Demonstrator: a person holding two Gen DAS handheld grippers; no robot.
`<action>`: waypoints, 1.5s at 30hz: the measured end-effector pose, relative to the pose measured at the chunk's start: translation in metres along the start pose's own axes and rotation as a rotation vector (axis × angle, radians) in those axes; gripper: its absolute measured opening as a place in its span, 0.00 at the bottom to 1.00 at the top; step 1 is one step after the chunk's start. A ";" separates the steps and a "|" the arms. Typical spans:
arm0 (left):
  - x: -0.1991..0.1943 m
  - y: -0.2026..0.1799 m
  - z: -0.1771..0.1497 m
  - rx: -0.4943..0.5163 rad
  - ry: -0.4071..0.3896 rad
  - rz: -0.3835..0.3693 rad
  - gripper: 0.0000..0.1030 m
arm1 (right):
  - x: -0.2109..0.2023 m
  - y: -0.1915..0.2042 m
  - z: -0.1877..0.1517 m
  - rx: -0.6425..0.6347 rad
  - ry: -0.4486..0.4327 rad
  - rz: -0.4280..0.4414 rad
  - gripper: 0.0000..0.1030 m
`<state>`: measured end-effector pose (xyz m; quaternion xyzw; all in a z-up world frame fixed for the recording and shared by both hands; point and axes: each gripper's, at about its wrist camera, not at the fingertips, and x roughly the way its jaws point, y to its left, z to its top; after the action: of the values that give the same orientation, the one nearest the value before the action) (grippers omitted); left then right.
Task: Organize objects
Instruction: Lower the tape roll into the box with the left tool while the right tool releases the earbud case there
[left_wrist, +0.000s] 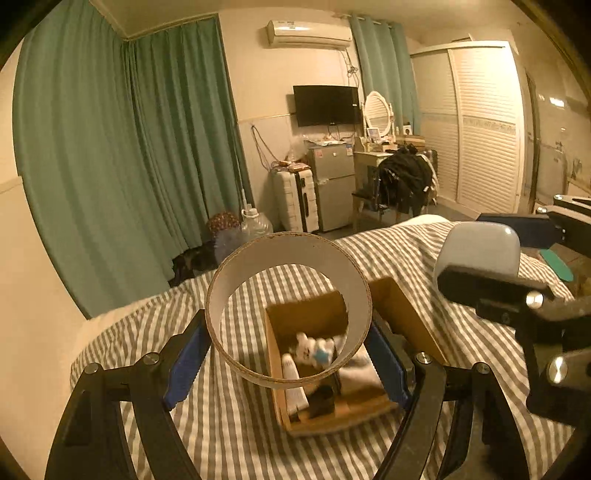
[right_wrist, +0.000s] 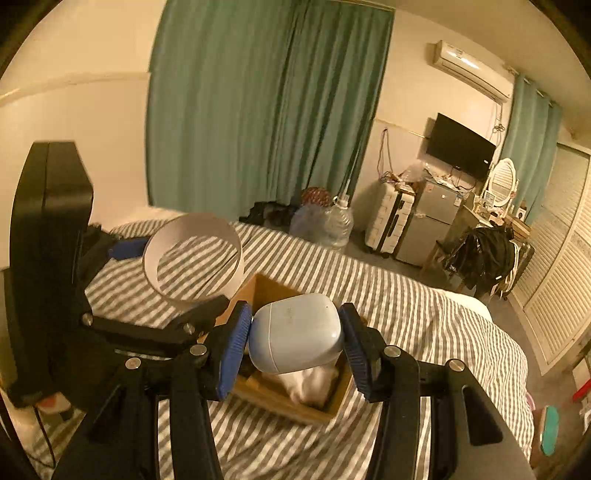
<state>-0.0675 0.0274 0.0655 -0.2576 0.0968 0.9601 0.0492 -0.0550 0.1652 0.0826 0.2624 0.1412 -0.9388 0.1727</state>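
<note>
Blue ribbed pads (right_wrist: 233, 347) of the right gripper (right_wrist: 295, 345) press on both sides of a pale blue rounded case (right_wrist: 295, 332), so the jaws are partly closed and clamped on it. That case hangs in the air above an open cardboard box (right_wrist: 325, 410), which sits on a bed (right_wrist: 424, 314) with a grey and white striped cover. White soft stuff shows in the box below the case.

To the left in the same view, the left gripper (right_wrist: 184, 266) carries a white cardboard ring (right_wrist: 192, 258), raised above the bed beside the box's far left corner.

From the left wrist view, the left gripper (left_wrist: 288, 350) stands wide, with its blue pads (left_wrist: 184, 365) against the outer wall of the ring (left_wrist: 288, 310) on either side; the ring is gripped across its width. Its opening faces the camera, tilted, and through it part of the box (left_wrist: 406, 317) can be seen, with a small white plush toy (left_wrist: 310, 349) lying inside next to a dark item that I cannot make out. The box lies below and just behind the ring. At the right of this view the right gripper (left_wrist: 491, 240) holds the case (left_wrist: 480, 247) higher than the bed.

Behind the bed there are green curtains (left_wrist: 110, 147), a wall-mounted television (left_wrist: 327, 105), an air conditioner (left_wrist: 308, 33), a small grey fridge (left_wrist: 332, 184), a white suitcase (left_wrist: 295, 199) and a chair draped with dark clothes (left_wrist: 406, 181).
</note>
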 end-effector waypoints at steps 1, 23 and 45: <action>0.010 0.001 0.004 -0.003 0.006 0.001 0.80 | 0.007 -0.005 0.005 0.017 -0.003 0.000 0.48; 0.173 -0.009 -0.035 -0.035 0.213 -0.099 0.80 | 0.208 -0.072 -0.020 0.288 0.207 0.042 0.48; 0.143 -0.008 -0.024 -0.093 0.187 -0.124 0.96 | 0.199 -0.096 -0.026 0.426 0.181 0.015 0.69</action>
<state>-0.1784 0.0360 -0.0286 -0.3538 0.0401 0.9304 0.0873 -0.2414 0.2112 -0.0296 0.3770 -0.0473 -0.9188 0.1072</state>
